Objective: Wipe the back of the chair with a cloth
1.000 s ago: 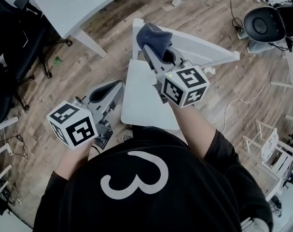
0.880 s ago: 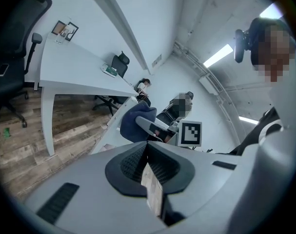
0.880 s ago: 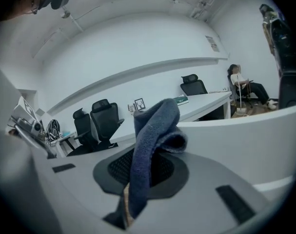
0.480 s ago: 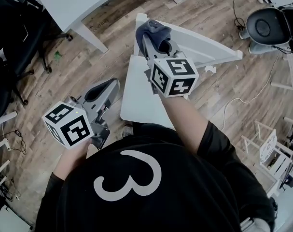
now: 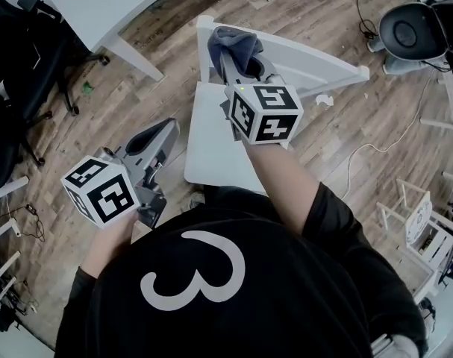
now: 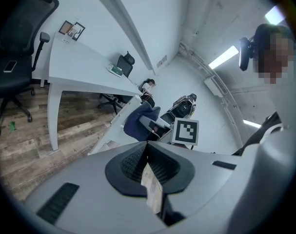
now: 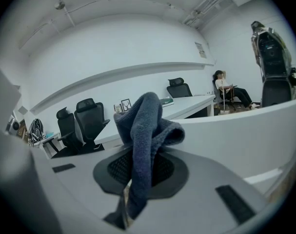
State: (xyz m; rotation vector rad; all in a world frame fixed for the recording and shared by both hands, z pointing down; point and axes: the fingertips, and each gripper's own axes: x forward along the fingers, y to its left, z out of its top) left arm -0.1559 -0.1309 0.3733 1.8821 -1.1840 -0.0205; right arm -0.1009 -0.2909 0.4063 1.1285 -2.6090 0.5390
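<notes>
- Black shirt [image 5: 286, 289], nearest the camera: big white "3" on it, the only character I can read anywhere.
- Left gripper [image 5: 157, 134]: jaws pressed together with nothing in them. Held over the floor beside the chair seat [image 5: 215, 144], idle.
- Marker cubes on both grippers: square code patterns only, no text or brand.
- Right gripper [image 5: 239, 57]: jaws pinching a dark blue cloth [image 5: 232, 45], which bunches out past the tips.
- Cloth sits at the head view's left end of the chair back [image 5: 308, 60], at the top rail. Contact looks likely but I can't confirm it.
- Progress call: wipe looks under way or just starting. No visible mark shows how much is done, and the rail toward the right looks left to do.
- Far: white desk [image 5: 107, 6] and black office chair [image 5: 17, 58], no legible labels.
</notes>
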